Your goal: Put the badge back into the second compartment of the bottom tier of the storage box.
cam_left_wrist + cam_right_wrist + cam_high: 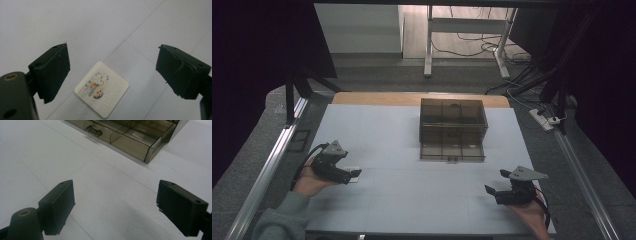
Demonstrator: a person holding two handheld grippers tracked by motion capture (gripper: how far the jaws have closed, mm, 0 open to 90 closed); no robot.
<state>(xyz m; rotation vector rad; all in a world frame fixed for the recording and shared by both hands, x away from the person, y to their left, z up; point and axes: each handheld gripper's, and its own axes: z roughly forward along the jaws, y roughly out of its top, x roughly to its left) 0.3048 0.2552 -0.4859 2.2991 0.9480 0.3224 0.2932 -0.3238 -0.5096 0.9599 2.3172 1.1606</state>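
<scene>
The left hand-held gripper hangs released over a small picture card at lower centre; the right hand-held gripper is likewise released.

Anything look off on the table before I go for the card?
Nothing spilled or broken. The small picture card lies flat but skewed to the table seams, between the open left gripper fingers. The smoky plastic organizer has its front drawer pulled out.

a lab-like recording bay: dark curtains, metal-framed table, loose cables, power strip.
</scene>
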